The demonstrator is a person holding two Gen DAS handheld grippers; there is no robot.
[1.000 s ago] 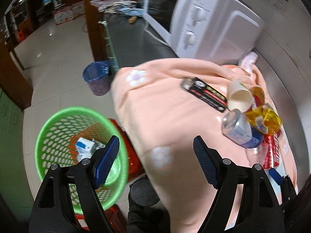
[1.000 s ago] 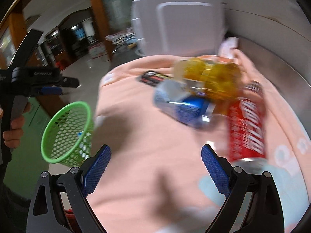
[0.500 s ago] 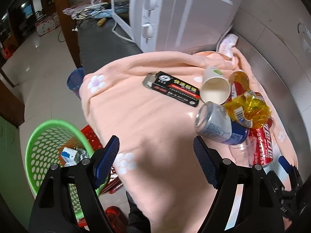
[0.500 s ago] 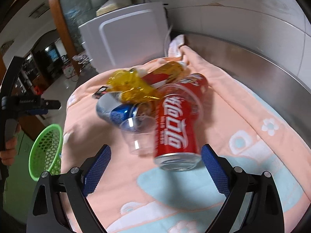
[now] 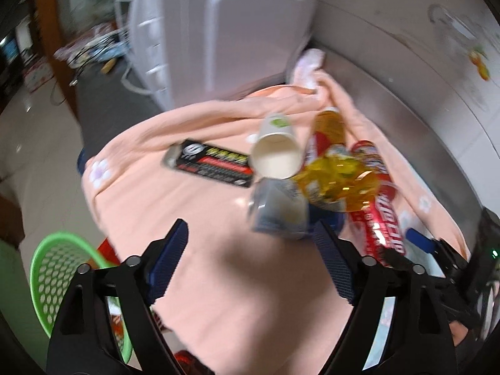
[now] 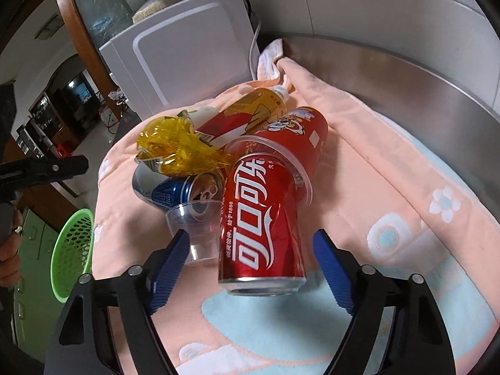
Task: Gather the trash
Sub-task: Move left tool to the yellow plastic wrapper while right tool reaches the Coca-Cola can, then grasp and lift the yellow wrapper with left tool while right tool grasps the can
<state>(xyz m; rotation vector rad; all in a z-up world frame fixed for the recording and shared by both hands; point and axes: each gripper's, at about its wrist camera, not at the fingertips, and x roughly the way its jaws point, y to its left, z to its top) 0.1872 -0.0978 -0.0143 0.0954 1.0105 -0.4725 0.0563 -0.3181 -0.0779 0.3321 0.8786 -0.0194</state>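
Observation:
Trash lies heaped on a peach towel [image 6: 390, 187]. A red cola can [image 6: 262, 228] lies on its side between the fingers of my right gripper [image 6: 253, 267]; the jaws are closing, with gaps still showing on both sides of the can. Beside it lie a clear plastic cup [image 6: 193, 228], a blue and silver can [image 6: 175, 190], a yellow crumpled wrapper [image 6: 175, 153] and a red tube [image 6: 293, 137]. My left gripper [image 5: 253, 259] hovers just short of the blue and silver can [image 5: 278, 209], its jaws opening with nothing between them. A paper cup [image 5: 275, 153] and a black box [image 5: 212, 162] lie farther back.
A white microwave [image 5: 234, 40] stands behind the towel on the steel counter [image 6: 437, 93]. A green basket [image 5: 62, 275] sits on the floor below the towel's left edge, also seen as the green basket [image 6: 75, 250]. A person's hand [image 6: 9, 250] holds the left gripper.
The left gripper swung right from over the basket toward the pile of trash. The right gripper moved up to the red cola can, which now lies between its narrowing jaws.

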